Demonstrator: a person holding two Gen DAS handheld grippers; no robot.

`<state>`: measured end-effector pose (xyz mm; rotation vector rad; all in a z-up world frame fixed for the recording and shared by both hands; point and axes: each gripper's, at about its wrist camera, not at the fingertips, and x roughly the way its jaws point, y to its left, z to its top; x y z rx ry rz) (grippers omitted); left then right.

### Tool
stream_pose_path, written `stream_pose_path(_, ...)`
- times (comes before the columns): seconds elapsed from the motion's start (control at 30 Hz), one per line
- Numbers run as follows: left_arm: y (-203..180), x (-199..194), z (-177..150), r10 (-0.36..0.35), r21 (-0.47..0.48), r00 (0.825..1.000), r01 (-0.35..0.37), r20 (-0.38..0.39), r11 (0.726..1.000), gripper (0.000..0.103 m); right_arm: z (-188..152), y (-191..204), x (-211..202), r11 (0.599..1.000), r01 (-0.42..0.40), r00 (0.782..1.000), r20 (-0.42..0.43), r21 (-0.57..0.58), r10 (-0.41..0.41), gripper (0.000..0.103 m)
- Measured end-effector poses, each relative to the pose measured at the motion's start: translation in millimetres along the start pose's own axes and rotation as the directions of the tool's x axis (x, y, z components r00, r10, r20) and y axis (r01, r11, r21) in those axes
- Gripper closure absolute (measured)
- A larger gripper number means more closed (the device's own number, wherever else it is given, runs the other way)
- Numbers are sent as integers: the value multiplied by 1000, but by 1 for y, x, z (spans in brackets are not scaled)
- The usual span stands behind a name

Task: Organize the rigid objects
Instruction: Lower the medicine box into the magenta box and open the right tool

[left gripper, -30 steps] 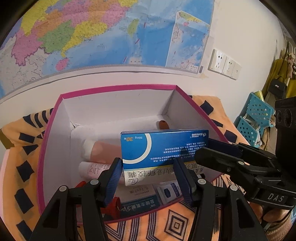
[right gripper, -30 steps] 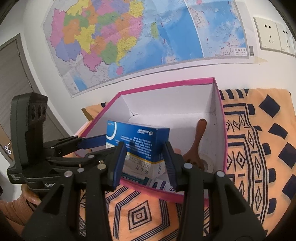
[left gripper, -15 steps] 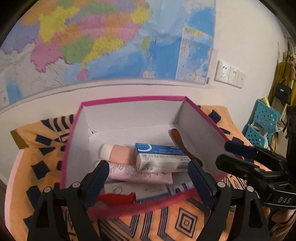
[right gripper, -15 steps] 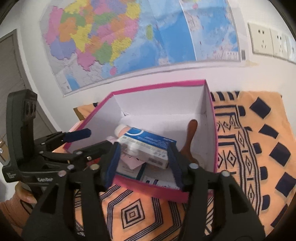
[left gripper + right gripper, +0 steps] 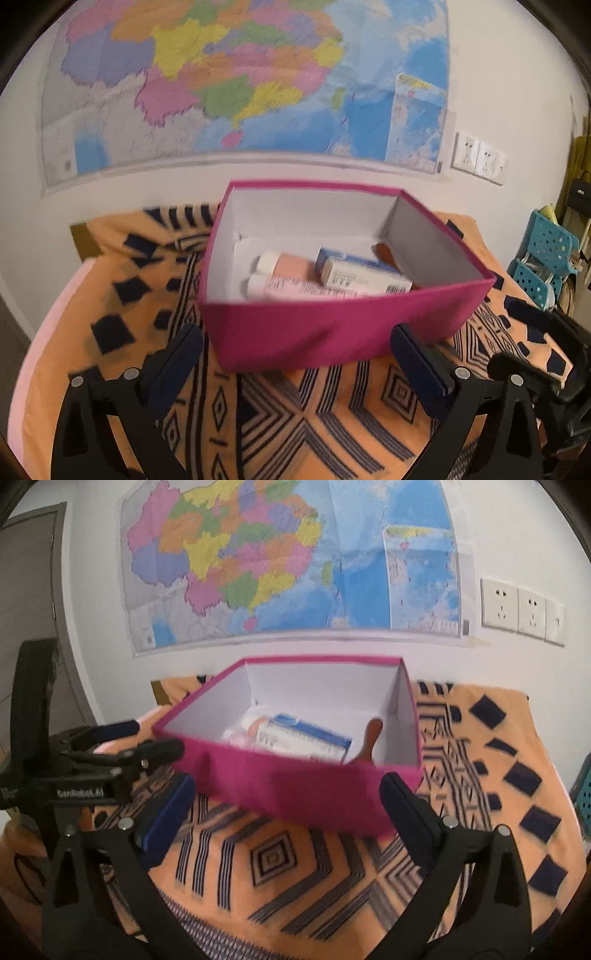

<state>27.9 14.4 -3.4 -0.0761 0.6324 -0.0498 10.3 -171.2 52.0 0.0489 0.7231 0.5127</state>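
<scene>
Pink box (image 5: 332, 332) sits on the orange patterned cloth (image 5: 314, 413) below a wall map (image 5: 240, 81). Blue-and-white carton (image 5: 364, 275) lies flat inside it, resting across two pale pink tubes (image 5: 291, 271), with a brown wooden handle (image 5: 371, 734) just beside it toward the right wall. Left gripper (image 5: 299, 362) and right gripper (image 5: 288, 812) both hang in front of the box's near wall, jaws just opened wide, nothing between them, clear of the carton.
</scene>
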Motion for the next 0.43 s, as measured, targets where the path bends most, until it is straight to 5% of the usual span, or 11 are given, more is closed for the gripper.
stream_pose_path(0.43,-2,-9,-29,27,-31,999,-28,-26,999,0,-24,7,-2,1000,15,999,-33,20,-14,3)
